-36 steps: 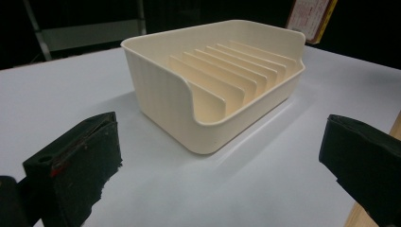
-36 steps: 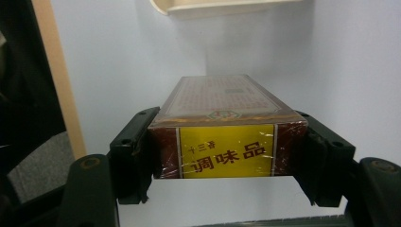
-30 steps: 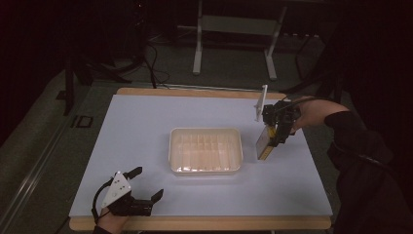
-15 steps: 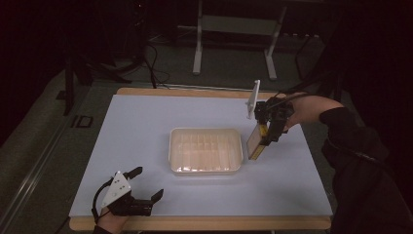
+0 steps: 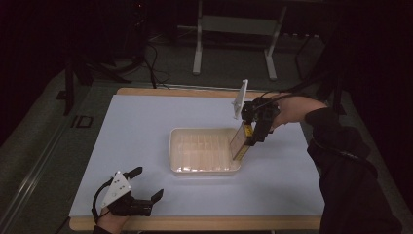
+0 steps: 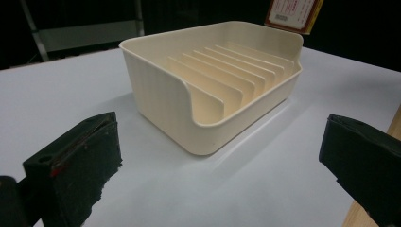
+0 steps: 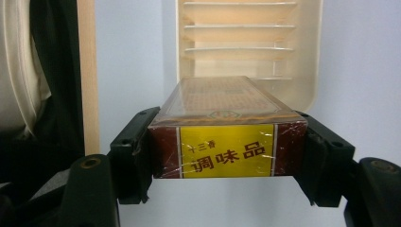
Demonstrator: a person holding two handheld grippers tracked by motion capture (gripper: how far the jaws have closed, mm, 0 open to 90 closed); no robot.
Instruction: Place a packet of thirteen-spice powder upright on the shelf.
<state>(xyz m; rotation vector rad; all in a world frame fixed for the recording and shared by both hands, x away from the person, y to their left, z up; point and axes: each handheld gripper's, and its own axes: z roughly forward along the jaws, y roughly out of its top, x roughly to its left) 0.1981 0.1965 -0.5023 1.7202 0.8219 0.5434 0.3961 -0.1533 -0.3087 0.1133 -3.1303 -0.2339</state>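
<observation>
Since a second ago the box point(image 7: 227, 127), clamped in the right hand-held gripper point(image 5: 254, 127), has been carried over the slotted tray's point(image 5: 204, 168) right end, where it should be aligned with a slot; the left hand-held gripper point(image 5: 127, 194) is rested agape on the tabletop point(image 5: 146, 122).

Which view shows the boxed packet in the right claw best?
The right gripper view: the seasoning box fills it, label readable, clamped in the right claw. The high view shows it small and tilted; the left gripper view catches one corner.
</observation>
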